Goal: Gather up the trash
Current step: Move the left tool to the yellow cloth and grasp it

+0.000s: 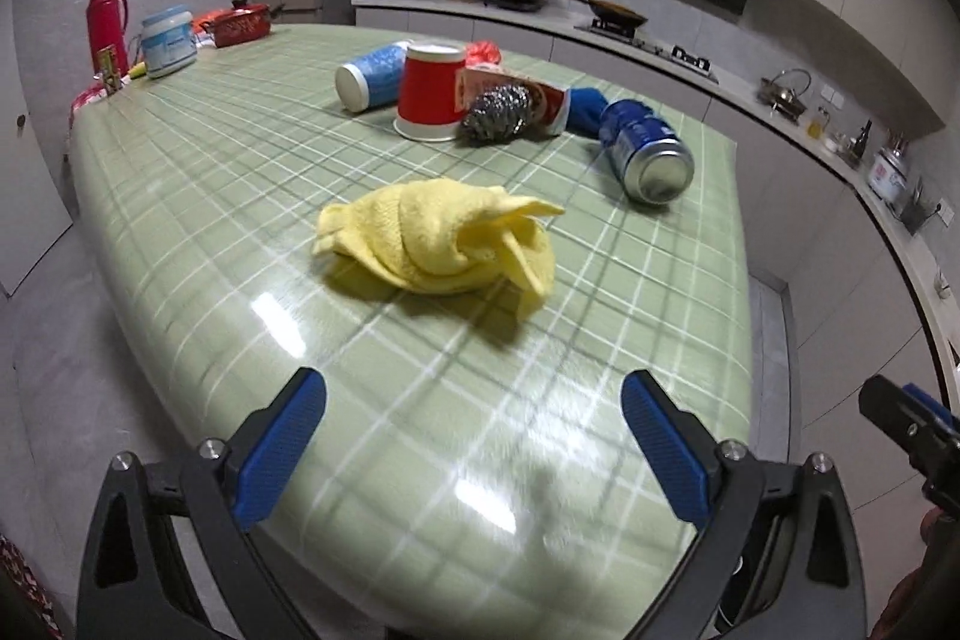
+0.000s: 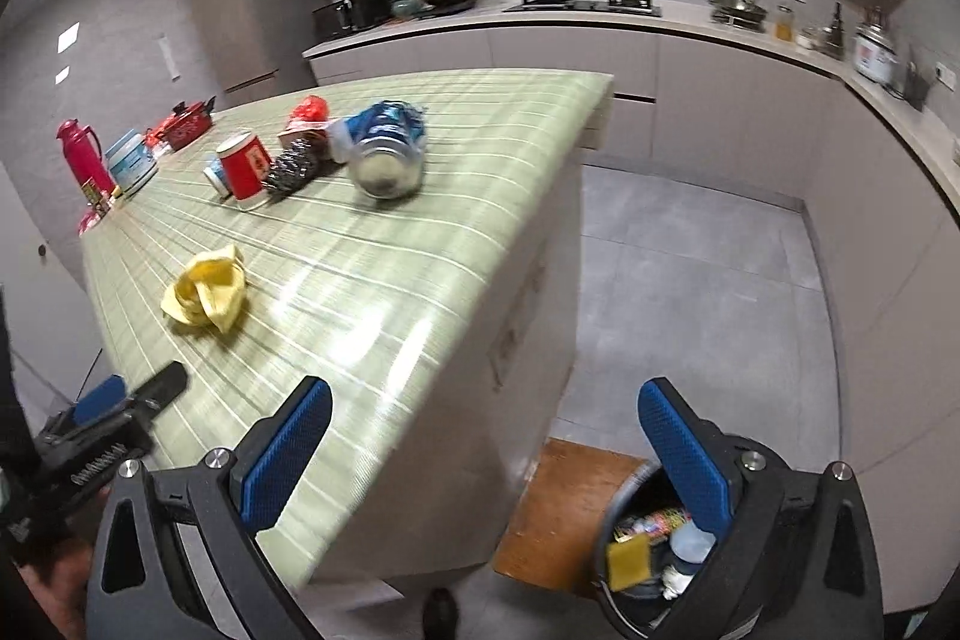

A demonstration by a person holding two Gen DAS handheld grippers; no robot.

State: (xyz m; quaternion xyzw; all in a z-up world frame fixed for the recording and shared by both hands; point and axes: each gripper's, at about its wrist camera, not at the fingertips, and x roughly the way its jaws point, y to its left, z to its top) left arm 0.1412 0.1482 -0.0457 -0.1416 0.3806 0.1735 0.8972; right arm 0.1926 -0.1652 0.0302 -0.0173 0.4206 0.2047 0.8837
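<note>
Worktop (image 1: 180, 196) in green checks fills my view, and its near edge sits right under both my grippers. My left gripper (image 1: 474, 436) has its jaws wide apart with nothing in them. My right gripper (image 2: 486, 454) is spread wide and empty too, half over the worktop corner and half over the floor. A yellow cloth (image 1: 438, 244) lies alone with bare room all around it. Farther back sit a red cup (image 1: 429, 91), a steel scrubber (image 1: 498, 112) and a blue can (image 1: 648, 148) near the right edge. A trash bin (image 2: 636, 556) stands on the floor below.
</note>
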